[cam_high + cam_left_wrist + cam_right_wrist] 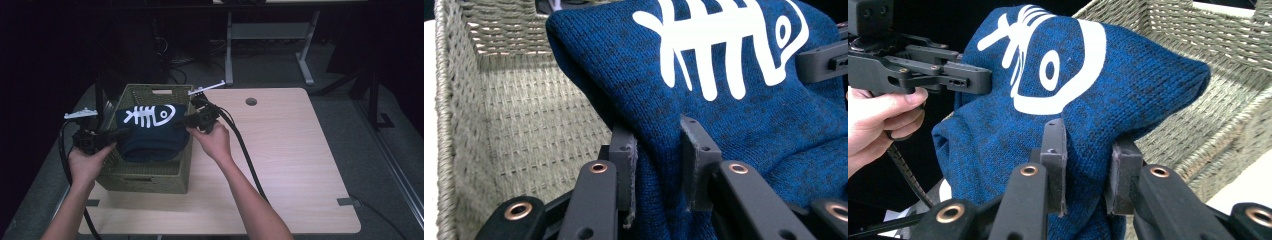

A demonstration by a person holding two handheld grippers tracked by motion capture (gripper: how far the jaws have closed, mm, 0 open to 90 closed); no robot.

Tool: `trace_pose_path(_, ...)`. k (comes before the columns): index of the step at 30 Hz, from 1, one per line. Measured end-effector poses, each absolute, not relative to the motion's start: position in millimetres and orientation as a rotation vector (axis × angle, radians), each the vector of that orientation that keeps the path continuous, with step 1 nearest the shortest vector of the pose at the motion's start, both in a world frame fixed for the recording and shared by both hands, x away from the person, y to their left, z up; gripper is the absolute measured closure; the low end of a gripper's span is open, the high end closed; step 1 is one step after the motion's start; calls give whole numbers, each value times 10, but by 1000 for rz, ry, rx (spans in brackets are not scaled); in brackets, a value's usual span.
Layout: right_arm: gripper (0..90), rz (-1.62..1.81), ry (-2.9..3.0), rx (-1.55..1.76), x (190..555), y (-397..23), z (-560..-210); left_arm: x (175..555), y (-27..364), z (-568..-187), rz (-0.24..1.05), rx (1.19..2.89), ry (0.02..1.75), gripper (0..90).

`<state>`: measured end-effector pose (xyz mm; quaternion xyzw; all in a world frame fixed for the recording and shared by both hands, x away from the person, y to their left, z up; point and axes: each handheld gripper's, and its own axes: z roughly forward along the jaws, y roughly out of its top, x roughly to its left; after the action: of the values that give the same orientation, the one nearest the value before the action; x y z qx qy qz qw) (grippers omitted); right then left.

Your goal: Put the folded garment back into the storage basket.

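Over a woven basket (pixel 145 177) on the table (pixel 295 165), both grippers' fingers (pixel 624 165) pinch a blue sweater (pixel 152 132).

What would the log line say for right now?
left gripper: shut on blue sweater | right gripper: shut on blue sweater | sweater held over woven basket

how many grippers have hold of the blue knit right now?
2. The left gripper pinches a fold on the blue knit's left side over the woven basket; the right gripper pinches its right side.
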<state>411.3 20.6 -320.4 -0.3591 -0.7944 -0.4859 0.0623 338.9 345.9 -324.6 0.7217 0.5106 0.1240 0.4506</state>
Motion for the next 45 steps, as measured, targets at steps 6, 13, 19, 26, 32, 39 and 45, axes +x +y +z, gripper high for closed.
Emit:
trace_pose_path(6,740,-1451,-2403,-1084,4131,286,-3260,3414,3537,-3298,297,1786,1273,709)
trace_pose_path(13,737,-1428,-2408,-1091,4162,404,-3340,3461,3625,-3380,289,1795,1304,703)
trace_pose_path(19,731,-1410,-2416,-1100,4183,473,-3419,3477,3632,-3433,307,1806,1341,689)
trace_pose_path(26,722,-1386,-2428,-1112,4186,535,-3511,3484,3658,-3486,310,1822,1370,689)
trace_pose_path(32,716,-1341,-2434,-1126,4197,575,-3632,3508,3657,-3550,303,1852,1378,683)
trace_pose_path(39,705,-1320,-2469,-1133,4191,568,-3671,3535,3620,-3601,303,1888,1382,671)
trace_pose_path(45,692,-1303,-2488,-1134,4182,553,-3689,3549,3609,-3618,305,1912,1384,687)
